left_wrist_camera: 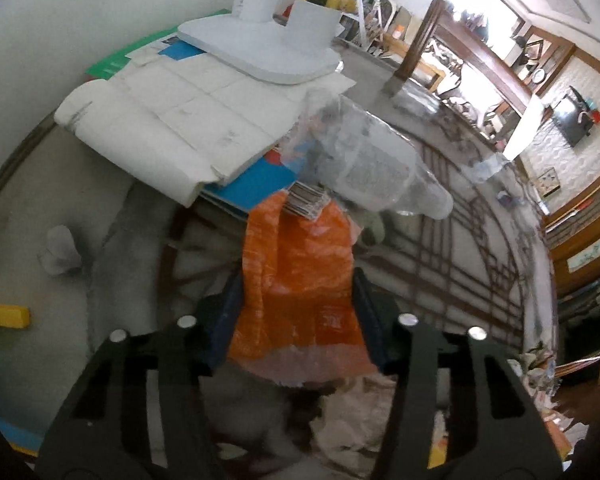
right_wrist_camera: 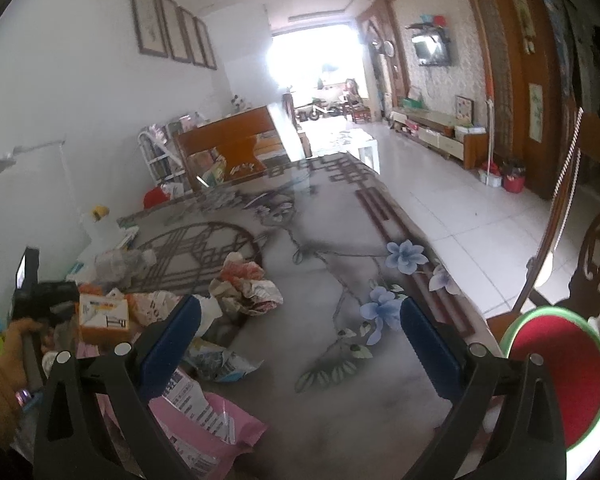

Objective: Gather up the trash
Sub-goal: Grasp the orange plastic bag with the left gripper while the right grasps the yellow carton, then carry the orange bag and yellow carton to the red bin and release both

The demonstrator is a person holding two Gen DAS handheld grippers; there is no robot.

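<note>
- Left wrist view: glass-topped table [left_wrist_camera: 480, 240] strewn with litter, awaiting collection.
- Orange wrapper [left_wrist_camera: 300, 280] pinched between left gripper [left_wrist_camera: 298, 312] pads, apparently for lifting away.
- Crumpled paper [right_wrist_camera: 246, 286] loose mid-table.
- Right gripper [right_wrist_camera: 300, 344] spread wide, empty, hovering over table.

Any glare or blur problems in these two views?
Left wrist view: motion-blurred throughout; the orange wrapper between the fingers stays readable. Right wrist view: sharper, but the bright doorway is blown out, washing the far room.
</note>
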